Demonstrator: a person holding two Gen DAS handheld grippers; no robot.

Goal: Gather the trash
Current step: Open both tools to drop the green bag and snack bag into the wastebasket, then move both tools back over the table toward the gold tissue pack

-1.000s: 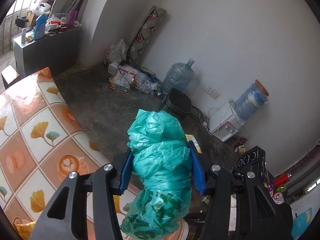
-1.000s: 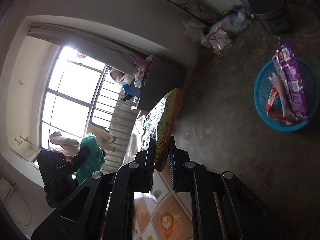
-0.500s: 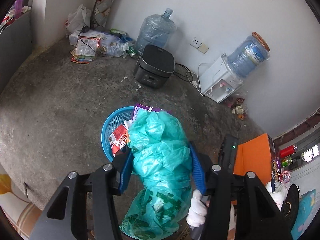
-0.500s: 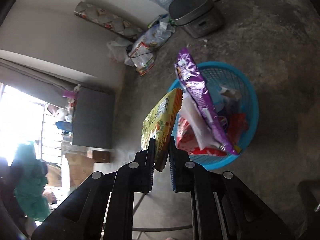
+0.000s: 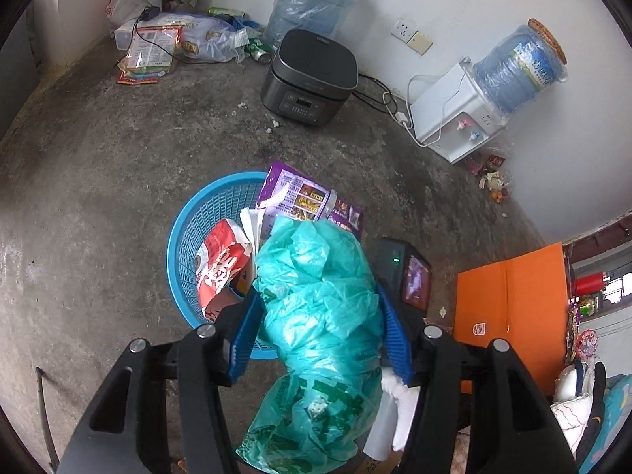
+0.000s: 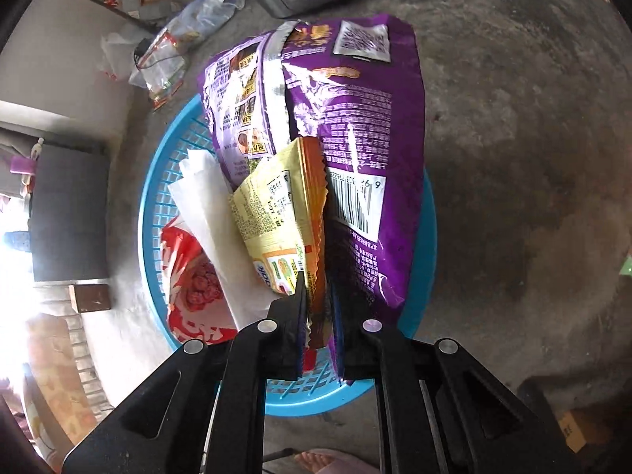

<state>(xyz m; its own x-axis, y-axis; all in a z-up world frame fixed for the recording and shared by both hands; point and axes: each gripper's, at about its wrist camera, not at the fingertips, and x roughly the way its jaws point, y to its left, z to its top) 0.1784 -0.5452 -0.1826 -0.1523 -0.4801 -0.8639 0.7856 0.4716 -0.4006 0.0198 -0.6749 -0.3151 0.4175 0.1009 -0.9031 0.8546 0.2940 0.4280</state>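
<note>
Left gripper (image 5: 320, 335): tilted steeply down over the basket (image 5: 185, 237), jaws opening, crumpled green bag (image 5: 320, 308) still between the blue pads.
Right gripper (image 6: 318, 312): pointing steeply down into the basket, clamped narrowly on a yellow packet (image 6: 284, 217), beside the purple bag (image 6: 355, 118).

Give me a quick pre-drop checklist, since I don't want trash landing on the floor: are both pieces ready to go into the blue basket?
1. Left gripper above the blue basket: ok.
2. Green plastic bag between its jaws, which are opening: ok.
3. Right gripper above basket: ok.
4. Yellow packet pinched in its jaws: ok.
5. Room in basket: not ok; purple bag and red wrapper crowd it.
6. Green bag will clear the near rim: cannot tell.
</note>
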